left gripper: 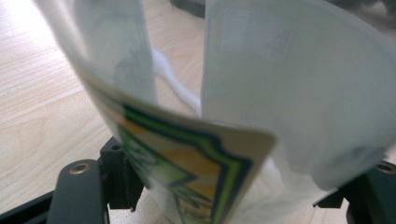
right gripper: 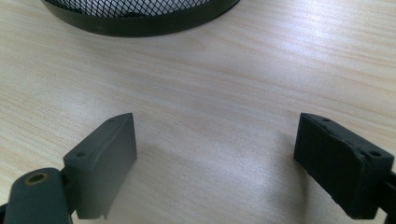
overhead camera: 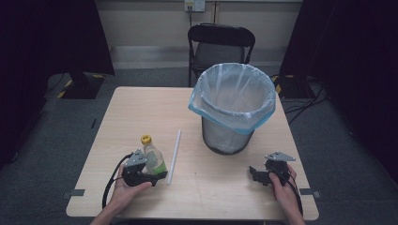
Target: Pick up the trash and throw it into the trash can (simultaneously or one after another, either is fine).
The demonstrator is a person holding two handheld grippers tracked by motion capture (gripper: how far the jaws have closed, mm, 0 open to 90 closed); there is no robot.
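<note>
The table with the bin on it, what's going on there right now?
A person holds a gripper in each hand at a wooden table. The left gripper has its jaws around a clear plastic bottle with a yellow cap, standing upright near the front left. A white straw-like stick lies just beside it. The right gripper rests open and empty on the table, in front of a mesh waste bin lined with a clear bag. Nothing has gone toward the bin yet.

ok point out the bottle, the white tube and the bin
bottle (overhead camera: 153, 158), high view, clear body below the yellow cap
white tube (overhead camera: 175, 150), high view, mid-length
bin (overhead camera: 220, 137), high view, mesh wall
</note>
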